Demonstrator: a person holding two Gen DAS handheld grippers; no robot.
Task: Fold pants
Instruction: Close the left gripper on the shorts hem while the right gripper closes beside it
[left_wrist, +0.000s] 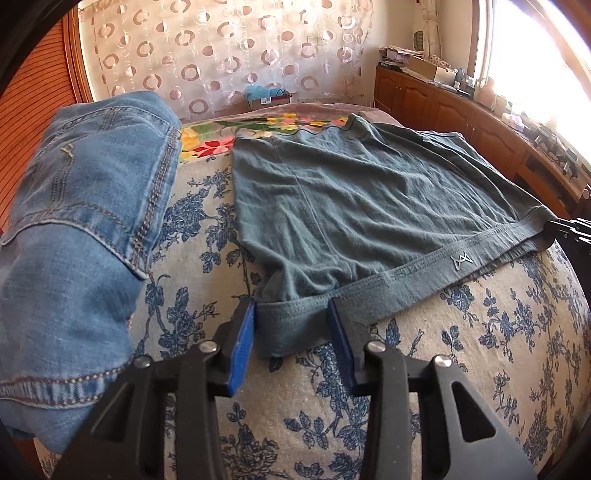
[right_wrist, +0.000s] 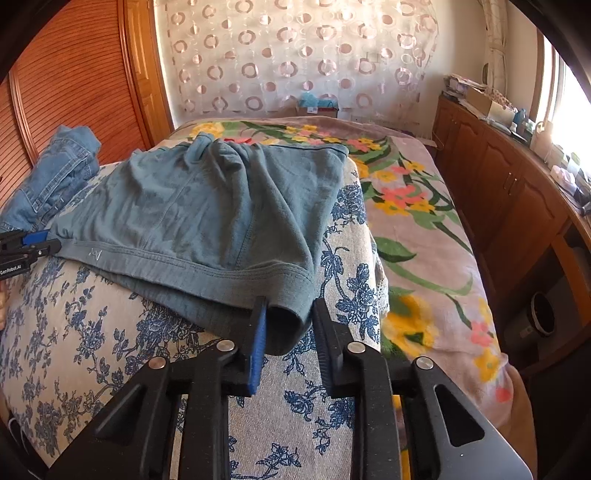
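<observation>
Grey-green shorts (left_wrist: 351, 199) lie flat on a bed, waistband toward me, with a small logo on the band. My left gripper (left_wrist: 291, 306) straddles the waistband's left end; the band lies flat and unwrinkled between its blue pads (left_wrist: 243, 332), so the jaws stand open around it. My right gripper (right_wrist: 290, 301) is at the waistband's right corner of the shorts (right_wrist: 207, 206), and the bunched corner touches both fingers. Each gripper also shows small in the other view: the left gripper (right_wrist: 44, 240) and the right gripper (left_wrist: 565, 230), each at its end of the band.
Blue jeans (left_wrist: 85, 206) lie heaped just left of the shorts. The shorts rest on a blue-flowered cloth (left_wrist: 461, 350) over a bright floral blanket (right_wrist: 417, 229). Wooden cabinets (right_wrist: 498, 192) run along the right of the bed, a slatted wardrobe door (right_wrist: 74, 81) stands at left.
</observation>
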